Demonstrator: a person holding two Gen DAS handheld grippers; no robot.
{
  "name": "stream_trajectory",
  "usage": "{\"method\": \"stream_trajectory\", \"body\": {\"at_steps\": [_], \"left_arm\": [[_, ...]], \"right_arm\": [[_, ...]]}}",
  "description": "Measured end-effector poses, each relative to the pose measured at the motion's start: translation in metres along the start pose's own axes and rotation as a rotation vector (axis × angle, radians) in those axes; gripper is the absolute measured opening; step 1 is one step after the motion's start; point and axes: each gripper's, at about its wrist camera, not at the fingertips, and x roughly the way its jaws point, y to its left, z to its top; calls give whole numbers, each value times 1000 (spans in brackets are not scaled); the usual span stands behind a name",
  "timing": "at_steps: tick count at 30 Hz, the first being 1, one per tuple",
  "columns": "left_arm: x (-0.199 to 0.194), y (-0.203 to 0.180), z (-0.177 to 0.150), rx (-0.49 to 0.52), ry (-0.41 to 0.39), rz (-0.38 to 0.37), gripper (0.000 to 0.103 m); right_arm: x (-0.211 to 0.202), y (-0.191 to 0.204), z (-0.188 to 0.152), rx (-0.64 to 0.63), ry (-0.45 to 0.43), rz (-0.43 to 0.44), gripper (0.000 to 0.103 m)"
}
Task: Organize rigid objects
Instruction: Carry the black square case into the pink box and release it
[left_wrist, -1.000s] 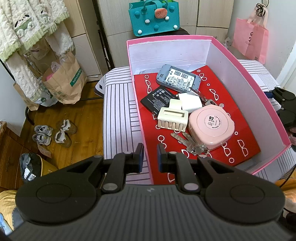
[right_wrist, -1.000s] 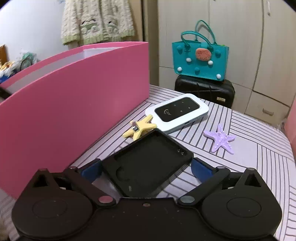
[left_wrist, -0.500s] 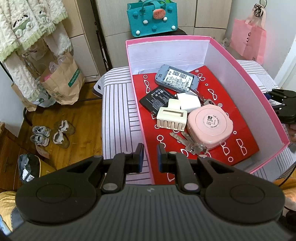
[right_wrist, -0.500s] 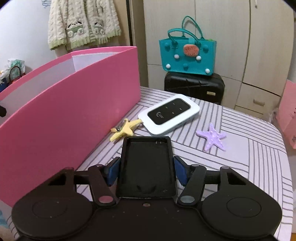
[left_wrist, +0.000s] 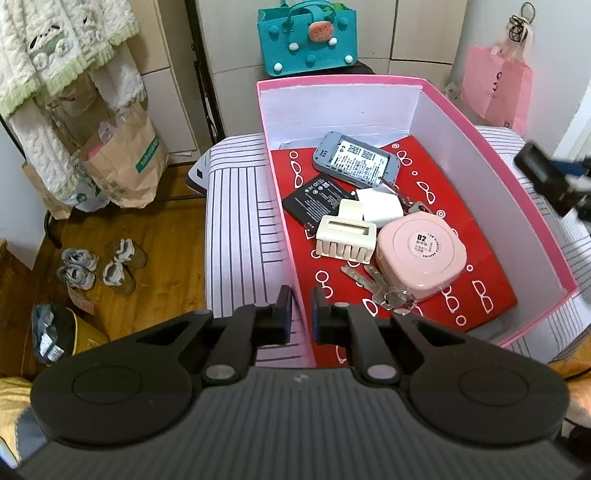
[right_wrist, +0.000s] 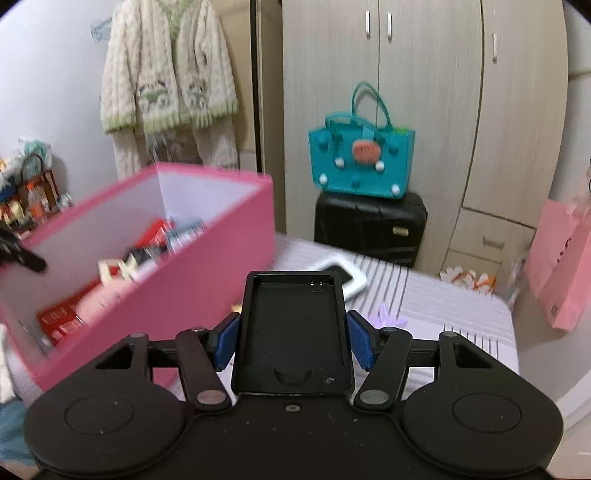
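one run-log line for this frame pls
left gripper: shut on pink box wall | right gripper: shut on black tray, lifted beside box | in box: keys

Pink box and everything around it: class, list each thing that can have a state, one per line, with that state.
pink box: open, no lid, items inside
left gripper: fingers shut on the box's near wall
right gripper: fingers shut on the black tray
black tray: held off the table, hollow side up
grey router: in the box, label side up
wardrobe doors: closed

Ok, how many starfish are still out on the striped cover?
2: purple starfish right of the held black tray; a yellow sliver left of it. Both mostly hidden.
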Motion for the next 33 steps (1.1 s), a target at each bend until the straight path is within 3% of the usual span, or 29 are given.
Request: {"method": "stream_trajectory", "body": {"at_steps": [3, 6, 11, 14, 22, 29, 33], "left_arm": [[0, -1, 0, -1, -5, 2, 10], [0, 3, 2, -9, 1, -7, 10], [0, 1, 3, 13, 9, -5, 10], [-2, 1, 3, 19, 10, -8, 10], [-1, 3, 2, 15, 4, -15, 10], [-2, 6, 3, 11, 6, -25, 10], [-2, 4, 2, 22, 3, -21, 10]], "right_arm": [[-14, 11, 20, 16, -30, 79, 66], [-20, 30, 42, -47, -59, 148, 66], [0, 61, 78, -144, -4, 251, 66], [35, 83, 92, -239, 118, 229, 66], [124, 119, 103, -455, 283, 116, 66], [151, 125, 94, -461, 361, 88, 66], [148, 115, 97, -375, 352, 108, 75]]}}
